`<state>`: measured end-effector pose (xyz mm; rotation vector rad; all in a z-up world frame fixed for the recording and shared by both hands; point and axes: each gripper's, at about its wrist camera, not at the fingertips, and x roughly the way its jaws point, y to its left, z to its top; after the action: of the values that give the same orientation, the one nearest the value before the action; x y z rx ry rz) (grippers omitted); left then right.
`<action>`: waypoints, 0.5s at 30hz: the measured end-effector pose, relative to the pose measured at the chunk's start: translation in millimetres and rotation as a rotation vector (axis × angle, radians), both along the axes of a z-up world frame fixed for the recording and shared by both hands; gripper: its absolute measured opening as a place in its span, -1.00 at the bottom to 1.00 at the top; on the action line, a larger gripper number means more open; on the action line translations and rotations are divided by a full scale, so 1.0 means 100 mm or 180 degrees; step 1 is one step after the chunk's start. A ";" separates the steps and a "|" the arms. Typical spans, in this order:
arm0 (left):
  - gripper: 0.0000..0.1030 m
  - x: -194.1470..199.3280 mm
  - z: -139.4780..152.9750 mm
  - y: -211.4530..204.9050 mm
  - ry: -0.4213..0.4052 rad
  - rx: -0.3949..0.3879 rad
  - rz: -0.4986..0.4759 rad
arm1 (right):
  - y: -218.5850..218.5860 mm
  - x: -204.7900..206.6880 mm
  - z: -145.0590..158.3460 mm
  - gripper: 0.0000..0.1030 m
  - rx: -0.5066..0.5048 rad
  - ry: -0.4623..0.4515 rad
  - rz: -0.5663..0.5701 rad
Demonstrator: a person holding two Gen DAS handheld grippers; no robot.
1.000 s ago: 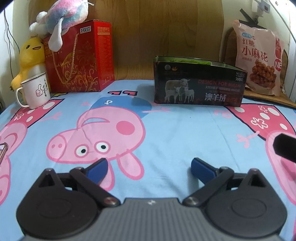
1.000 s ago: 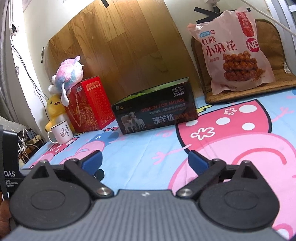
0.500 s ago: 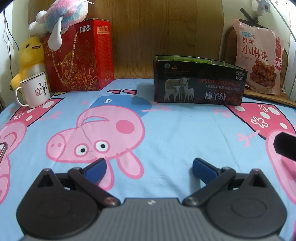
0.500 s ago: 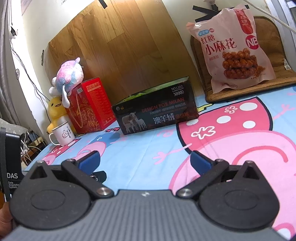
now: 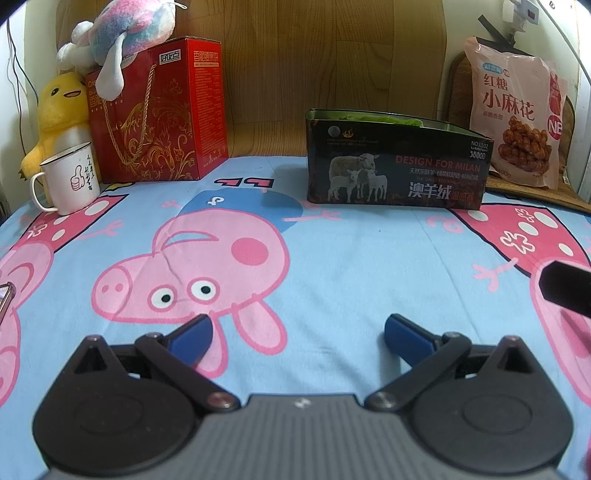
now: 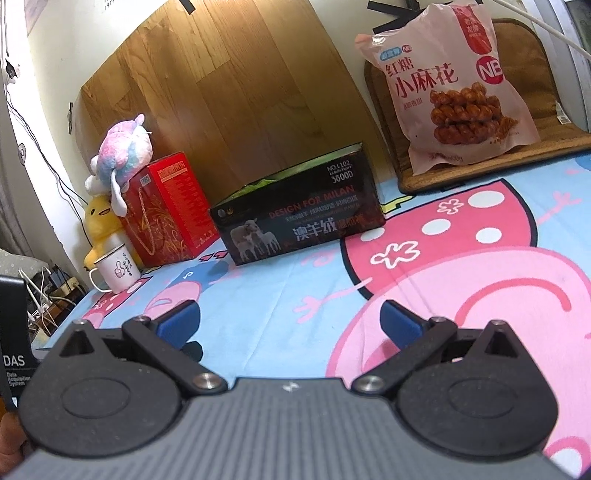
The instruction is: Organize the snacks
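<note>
Cartoon bedsheet [image 5: 369, 258] under both low, level, wide-open grippers, L [image 5: 297, 332] & R [image 6: 290, 321].

Soft, even indoor light, brightest upper right; the box [image 5: 395, 166] throws a faint shadow leftward. Strong fisheye bending and dark corners; the right wrist view is slightly blurred

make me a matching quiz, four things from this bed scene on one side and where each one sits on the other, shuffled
Things:
1. pink plastic snack bag
2. white enamel mug with thumbs-up print
3. pastel plush toy
4. dark rectangular box with sheep picture

Places:
A. on top of the red gift box
B. leaning upright on the brown mat, far right
C. middle of the back, on the cartoon pig sheet
D. far left, in front of the yellow duck plush

Pairs: 1-B, 2-D, 3-A, 4-C
</note>
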<state>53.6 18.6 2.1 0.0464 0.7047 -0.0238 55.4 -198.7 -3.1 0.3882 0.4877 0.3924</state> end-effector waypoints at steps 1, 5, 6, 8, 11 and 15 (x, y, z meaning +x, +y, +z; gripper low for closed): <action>1.00 0.00 0.00 0.00 0.0003 0.0006 0.0002 | -0.01 0.00 0.00 1.00 0.0003 0.0003 0.0005; 1.00 -0.01 0.00 -0.01 0.0000 0.0001 0.0005 | -0.01 0.01 0.00 1.00 0.0015 0.0011 0.0016; 1.00 -0.02 0.00 -0.01 -0.0003 -0.0001 0.0009 | -0.01 0.01 0.00 1.00 0.0016 0.0010 0.0015; 1.00 -0.02 0.00 -0.01 -0.0008 -0.0007 0.0006 | -0.01 0.02 0.00 1.00 0.0024 0.0010 0.0024; 1.00 -0.01 0.00 0.01 -0.0002 -0.0004 -0.0021 | -0.02 0.03 -0.01 1.00 0.0035 0.0015 0.0040; 1.00 -0.03 0.01 0.03 -0.0014 0.0024 -0.0026 | -0.02 0.02 0.00 1.00 0.0013 0.0000 0.0026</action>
<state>50.7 21.3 3.2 0.0566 0.7002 -0.0289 57.7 -200.6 -3.2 0.3904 0.4885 0.4013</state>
